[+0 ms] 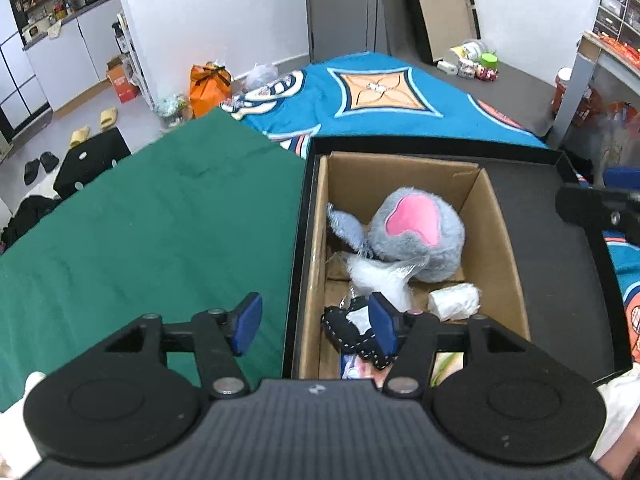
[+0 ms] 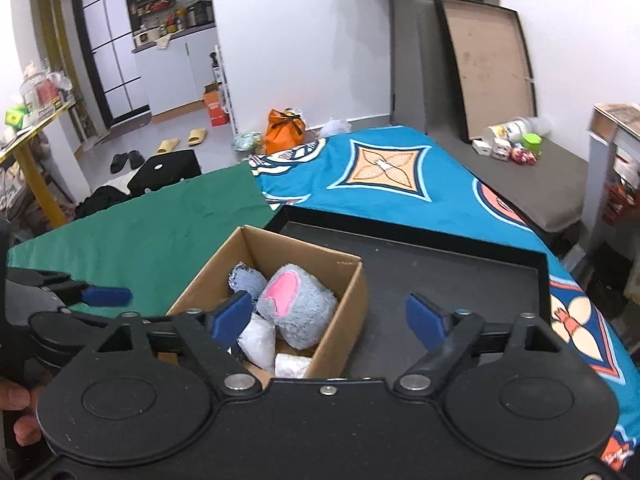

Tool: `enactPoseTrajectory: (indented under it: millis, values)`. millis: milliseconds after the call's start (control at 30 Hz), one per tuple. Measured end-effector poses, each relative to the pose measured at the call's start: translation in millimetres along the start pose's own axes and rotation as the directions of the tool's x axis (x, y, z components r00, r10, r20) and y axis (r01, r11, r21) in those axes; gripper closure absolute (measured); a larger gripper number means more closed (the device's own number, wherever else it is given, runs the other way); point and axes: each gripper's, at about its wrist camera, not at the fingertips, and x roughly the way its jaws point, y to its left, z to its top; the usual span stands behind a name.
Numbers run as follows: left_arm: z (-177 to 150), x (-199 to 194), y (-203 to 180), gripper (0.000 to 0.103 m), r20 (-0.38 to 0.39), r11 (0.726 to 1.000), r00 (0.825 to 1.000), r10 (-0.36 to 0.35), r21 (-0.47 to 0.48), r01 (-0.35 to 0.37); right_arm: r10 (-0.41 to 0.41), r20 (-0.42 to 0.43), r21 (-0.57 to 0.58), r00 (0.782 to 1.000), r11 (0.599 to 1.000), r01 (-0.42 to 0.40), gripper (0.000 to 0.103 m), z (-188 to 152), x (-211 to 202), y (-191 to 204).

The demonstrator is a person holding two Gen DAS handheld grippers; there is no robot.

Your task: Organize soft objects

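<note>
Over by the bed, the cardboard box (image 1: 492, 216) already holds the grey plush (image 1: 416, 236) and a black pouch (image 1: 352, 332). Left gripper (image 1: 316, 326) and right gripper (image 2: 328, 320) both gape wide, holding nothing. Looks nearly done; next means finding leftovers.

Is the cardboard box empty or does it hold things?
It holds things. The box has a grey plush, a white bag, a white roll and a black pouch inside, its top open.

White walls (image 2: 304, 40) and pale floor (image 2: 176, 160) surround a bed under a blue patterned blanket (image 2: 400, 200).
</note>
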Motion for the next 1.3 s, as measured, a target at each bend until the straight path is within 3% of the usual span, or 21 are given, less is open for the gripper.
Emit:
enactPoseTrajectory:
  millis: [133,267,467,700,1300]
  values:
    - [5,-18,-4,0.027,0.041,1.000,0.999,0.014,0.000,-0.014,-0.006,0.012,0.028,1.000,1.000,0.006,0.007,-4,-12,-5]
    - [10,-35,-5,0.021,0.058,1.000,0.998,0.007,-0.006,-0.007,-0.006,0.027,0.061,1.000,0.998,0.005,0.000,-7,-25,-10]
    - [11,-64,-11,0.014,0.089,0.999,0.995,0.037,-0.010,-0.036,-0.003,0.045,0.104,0.999,0.995,-0.002,0.000,-14,-44,-18]
    - [9,-97,-21,0.009,0.112,1.000,0.993,0.023,-0.005,-0.022,-0.007,0.075,0.147,0.997,0.989,-0.004,0.000,-23,-70,-28]
    - [-15,-163,-36,0.008,0.179,1.000,0.984,0.018,-0.008,-0.017,0.016,0.157,0.160,0.987,0.986,-0.041,0.000,-43,-132,-32]
